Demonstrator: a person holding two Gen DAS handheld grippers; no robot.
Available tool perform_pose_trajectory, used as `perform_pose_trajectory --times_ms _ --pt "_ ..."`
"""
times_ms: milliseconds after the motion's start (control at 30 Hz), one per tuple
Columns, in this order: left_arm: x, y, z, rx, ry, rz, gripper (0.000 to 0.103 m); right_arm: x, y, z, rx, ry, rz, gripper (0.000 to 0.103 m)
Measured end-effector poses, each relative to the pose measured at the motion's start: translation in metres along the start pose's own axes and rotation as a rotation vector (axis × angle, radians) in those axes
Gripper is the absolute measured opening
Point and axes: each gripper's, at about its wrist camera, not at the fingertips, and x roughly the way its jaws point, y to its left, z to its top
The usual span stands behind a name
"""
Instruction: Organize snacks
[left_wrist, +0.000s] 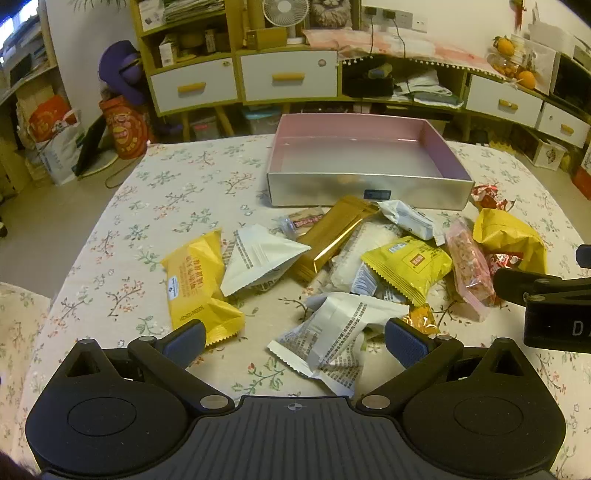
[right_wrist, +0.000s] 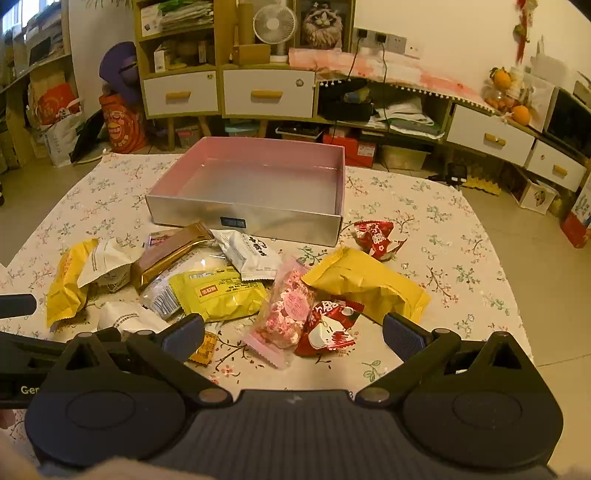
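While heaped loose mid-tabletop, snacks (left_wrist: 369, 266) all unsorted; pink box (right_wrist: 255, 177) toward far edge, apparently empty. Nothing done yet. Left gripper (left_wrist: 295, 338) and right gripper (right_wrist: 293, 332): jaws wide, holding nothing.

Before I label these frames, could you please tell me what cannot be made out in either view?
- Small orange-gold packet: largely hidden by the white printed wrapper in the left wrist view and by a finger in the right wrist view.
- Print on the bright yellow snack pouch: too small to read.
- Label on the silver box with pink lining: too small, both views.
- Right gripper: cut off by the left view's edge.
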Motion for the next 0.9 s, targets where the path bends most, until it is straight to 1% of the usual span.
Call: perform_pose_trajectory --times_ms 900 --pt "-0.0012 0.001 0.0028 -0.011 -0.004 -0.008 0.103 0.0001 -0.0011 -0.0007 0.017 0.001 -0.001 0.103"
